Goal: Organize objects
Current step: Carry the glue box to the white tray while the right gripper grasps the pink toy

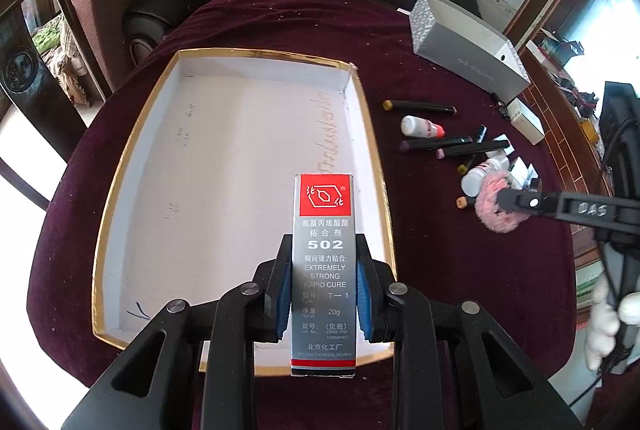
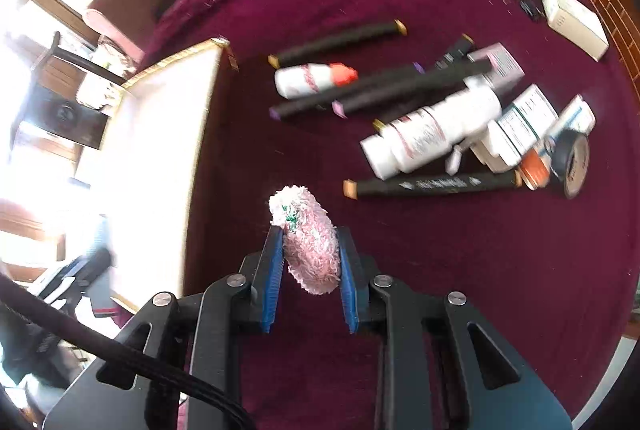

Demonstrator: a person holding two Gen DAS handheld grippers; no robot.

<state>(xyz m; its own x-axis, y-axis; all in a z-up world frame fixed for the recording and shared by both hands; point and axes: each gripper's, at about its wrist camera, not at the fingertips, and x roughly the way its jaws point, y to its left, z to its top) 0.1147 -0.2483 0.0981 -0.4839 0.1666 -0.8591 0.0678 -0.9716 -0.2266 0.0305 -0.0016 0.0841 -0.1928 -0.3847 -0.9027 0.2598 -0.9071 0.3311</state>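
My left gripper [image 1: 324, 250] is shut on a grey and red glue box [image 1: 325, 206] marked 502. It holds the box upright over the near right part of a white, gold-rimmed open tray [image 1: 224, 134], which has nothing in it. My right gripper [image 2: 310, 232] is shut on a pink fluffy puff [image 2: 310, 254], held above the maroon cloth just right of the tray [image 2: 160, 150]. The left wrist view shows that gripper [image 1: 500, 201] and the puff [image 1: 490, 220] at the right. To the right of the tray lie loose black markers [image 2: 340, 42], white bottles [image 2: 420, 138] and small cartons [image 2: 520, 118].
The round table wears a maroon cloth [image 1: 280, 22]. A long grey box [image 1: 468, 46] and a small white box [image 2: 576, 18] sit at the far right. A tape roll [image 2: 574, 162] lies by the cartons. A white-gloved hand [image 1: 608, 326] grips the right tool. Chairs stand behind.
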